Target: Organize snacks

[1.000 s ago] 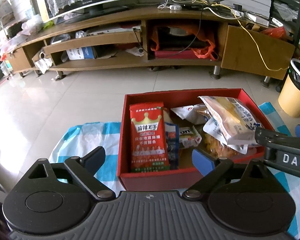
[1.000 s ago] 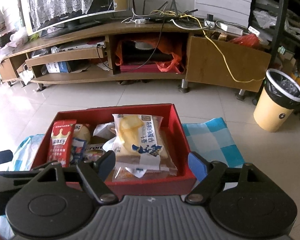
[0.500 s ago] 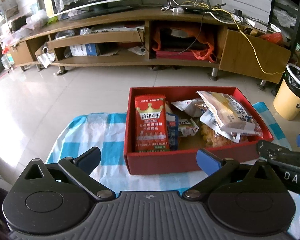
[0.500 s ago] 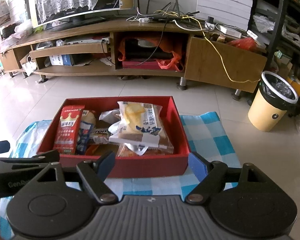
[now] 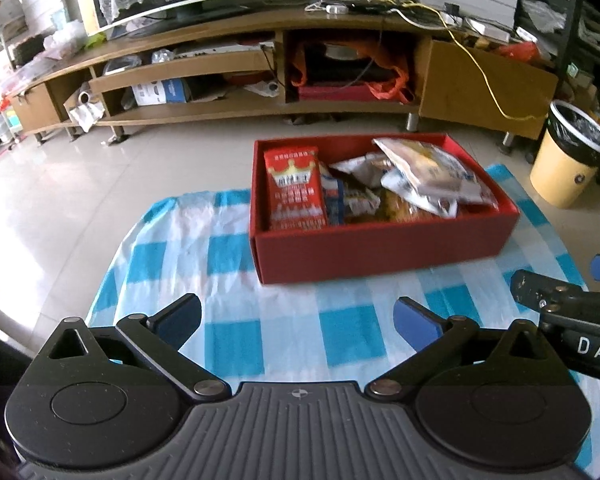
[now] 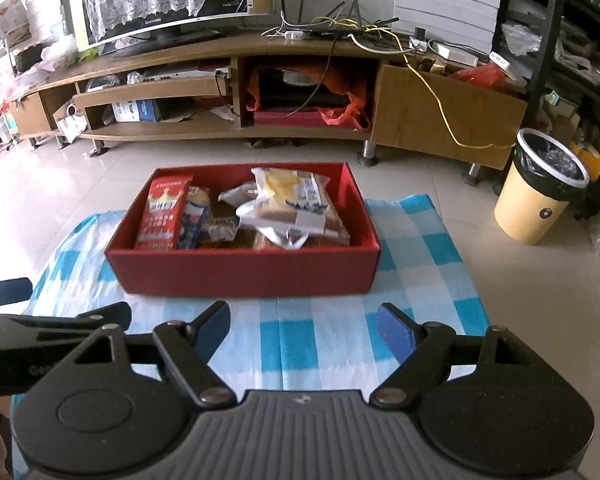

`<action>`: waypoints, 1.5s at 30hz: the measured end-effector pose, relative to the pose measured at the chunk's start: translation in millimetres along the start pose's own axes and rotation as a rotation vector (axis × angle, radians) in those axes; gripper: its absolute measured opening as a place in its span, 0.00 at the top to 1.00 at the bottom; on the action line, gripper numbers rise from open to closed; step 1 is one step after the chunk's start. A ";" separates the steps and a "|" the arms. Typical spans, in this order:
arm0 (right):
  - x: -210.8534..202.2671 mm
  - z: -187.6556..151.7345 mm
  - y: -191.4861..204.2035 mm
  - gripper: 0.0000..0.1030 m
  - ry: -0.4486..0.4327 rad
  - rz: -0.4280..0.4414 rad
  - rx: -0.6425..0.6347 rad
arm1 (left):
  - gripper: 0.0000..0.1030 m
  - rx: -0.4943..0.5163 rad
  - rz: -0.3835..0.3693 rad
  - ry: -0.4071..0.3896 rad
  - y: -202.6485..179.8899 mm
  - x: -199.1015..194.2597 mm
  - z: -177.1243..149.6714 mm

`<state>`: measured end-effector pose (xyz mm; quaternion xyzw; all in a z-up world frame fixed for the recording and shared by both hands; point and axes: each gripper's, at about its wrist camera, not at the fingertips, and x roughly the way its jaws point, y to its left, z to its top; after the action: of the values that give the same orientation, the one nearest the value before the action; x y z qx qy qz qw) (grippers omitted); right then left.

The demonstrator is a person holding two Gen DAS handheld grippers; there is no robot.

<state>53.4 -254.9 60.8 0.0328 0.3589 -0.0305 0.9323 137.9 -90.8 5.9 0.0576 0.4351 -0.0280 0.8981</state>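
Both wrist views show a red box (image 5: 380, 244) resting on a blue-and-white checked cloth (image 5: 228, 256) spread over a tiled floor (image 5: 60, 184), with a long wooden TV stand (image 6: 204, 60) behind and a yellow bin (image 6: 540, 196) off to the right. The snacks lie inside the box: a red packet (image 5: 296, 188) stands against its left wall, smaller packets (image 6: 216, 224) sit beside it, and a clear bread bag (image 6: 296, 204) lies on top toward the right. No snack is seen on the cloth. The left gripper (image 5: 296, 320) has its jaws spread wide, having just been opening, with nothing between them; the right gripper (image 6: 304, 326) has its jaws apart, somewhat less so, and likewise empty. Both hover over bare cloth, short of the near wall of the box and touching nothing. By this evidence the packing step appears complete and the grippers stand clear of the box. If any move remains, it would call only for checking that no packet overhangs the rim, the bread bag being the likeliest to slide.
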 end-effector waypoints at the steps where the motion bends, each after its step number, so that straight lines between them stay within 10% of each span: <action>1: -3.0 -4.3 0.1 0.25 0.002 -0.002 0.000 | 0.00 0.004 0.001 0.003 -0.3 -2.3 -3.6; 26: -67.0 -110.5 5.8 0.25 0.069 -0.002 0.016 | 0.00 0.042 -0.027 0.106 -6.4 -44.2 -98.3; 45: -74.4 -122.6 4.9 0.25 0.072 -0.002 0.024 | 0.00 0.051 -0.023 0.112 -8.0 -48.1 -104.7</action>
<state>-83.1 -237.4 20.1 0.0448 0.3919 -0.0345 0.9183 25.8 -85.3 -21.4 0.0768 0.4846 -0.0459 0.8701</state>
